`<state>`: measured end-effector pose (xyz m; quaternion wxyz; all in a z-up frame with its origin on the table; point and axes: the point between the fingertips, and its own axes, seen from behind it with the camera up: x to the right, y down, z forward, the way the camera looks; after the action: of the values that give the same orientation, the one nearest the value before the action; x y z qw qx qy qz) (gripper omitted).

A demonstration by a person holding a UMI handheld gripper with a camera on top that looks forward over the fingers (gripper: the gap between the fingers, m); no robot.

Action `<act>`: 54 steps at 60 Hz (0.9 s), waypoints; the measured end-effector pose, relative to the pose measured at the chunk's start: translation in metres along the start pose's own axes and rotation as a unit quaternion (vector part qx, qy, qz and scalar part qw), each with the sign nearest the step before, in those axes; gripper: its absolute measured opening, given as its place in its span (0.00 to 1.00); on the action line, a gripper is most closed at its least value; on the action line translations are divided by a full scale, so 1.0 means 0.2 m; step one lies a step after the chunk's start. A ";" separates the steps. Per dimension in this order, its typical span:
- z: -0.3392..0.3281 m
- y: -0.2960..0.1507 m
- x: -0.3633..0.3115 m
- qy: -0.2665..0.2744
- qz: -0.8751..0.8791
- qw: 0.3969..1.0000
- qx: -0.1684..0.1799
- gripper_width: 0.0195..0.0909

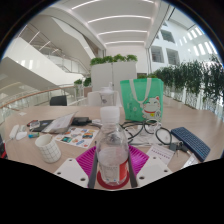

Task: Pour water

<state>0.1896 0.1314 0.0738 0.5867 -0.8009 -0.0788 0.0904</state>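
Note:
A clear plastic water bottle (pixel 112 148) with a white cap and a red label stands upright between my fingers. My gripper (pixel 112 168) is shut on it, and both dark finger edges press against its sides. The magenta pads (pixel 87 159) flare out to either side of the bottle. A red ring shows around the bottle's base; I cannot tell whether the base rests on the table (pixel 200 122). A white cup (pixel 46 149) lies on the table to the left, just beyond the left finger.
Beyond the bottle lie a pair of glasses (pixel 150 128), a green bag (pixel 142 98) and a white box (pixel 104 97). A dark blue flat object (pixel 190 142) sits to the right. Papers and small items clutter the left side. White planters (pixel 112 70) stand behind.

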 end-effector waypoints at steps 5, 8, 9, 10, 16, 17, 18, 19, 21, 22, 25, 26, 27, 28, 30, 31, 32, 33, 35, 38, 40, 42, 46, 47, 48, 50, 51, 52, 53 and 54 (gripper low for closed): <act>0.04 0.03 0.00 -0.003 -0.002 1.000 0.009 0.42; 0.06 0.02 0.01 -0.007 -0.005 1.000 0.015 0.42; 0.04 0.02 0.00 -0.009 -0.005 1.000 0.018 0.42; 0.04 0.02 0.01 -0.009 -0.008 1.000 0.018 0.42; 0.04 0.03 -0.01 -0.013 -0.022 0.999 0.019 0.42; 0.03 0.03 0.00 -0.013 -0.022 0.999 0.019 0.43; 0.03 0.04 0.00 -0.013 -0.021 1.000 0.019 0.43; 0.03 0.04 0.00 -0.014 -0.019 1.000 0.018 0.43; 0.02 0.04 0.01 -0.015 -0.014 1.000 0.017 0.43; 0.03 0.04 0.01 -0.016 -0.012 1.000 0.017 0.44; 0.02 0.05 0.01 -0.016 -0.007 1.000 0.009 0.46; 0.02 0.05 0.01 -0.016 -0.006 1.000 0.005 0.48; 0.01 0.05 0.01 -0.015 -0.006 1.000 0.001 0.50; 0.01 0.07 0.01 -0.015 -0.006 1.000 -0.006 0.50; -0.01 0.09 0.02 -0.011 -0.009 1.000 -0.024 0.57; -0.02 0.10 0.02 -0.010 -0.011 0.999 -0.033 0.63; -0.04 0.11 0.02 -0.008 -0.013 0.999 -0.041 0.70; -0.06 0.12 0.02 -0.006 -0.015 0.999 -0.047 0.77; -0.09 0.14 0.02 -0.005 -0.014 0.998 -0.056 0.90; -0.18 0.14 0.01 0.002 -0.003 0.998 -0.066 0.91; -0.25 0.13 -0.01 0.002 0.004 0.997 -0.071 0.90; -0.33 0.12 -0.03 0.004 0.010 0.997 -0.074 0.89; -0.50 0.09 -0.07 0.019 0.017 0.996 -0.080 0.90; -0.55 0.09 -0.09 0.024 0.018 0.996 -0.080 0.90; -0.60 0.08 -0.10 0.029 0.018 0.996 -0.080 0.90; -0.70 0.05 -0.13 0.039 0.019 0.996 -0.078 0.90; -0.75 0.03 -0.15 0.043 0.019 0.996 -0.079 0.90; -0.80 0.02 -0.18 0.048 0.019 0.996 -0.078 0.90; -0.86 0.01 -0.20 0.051 0.018 0.995 -0.078 0.90; -0.91 0.00 -0.23 0.056 0.017 0.995 -0.077 0.90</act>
<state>0.1882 -0.0466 0.1306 0.5249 -0.8488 -0.0394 0.0491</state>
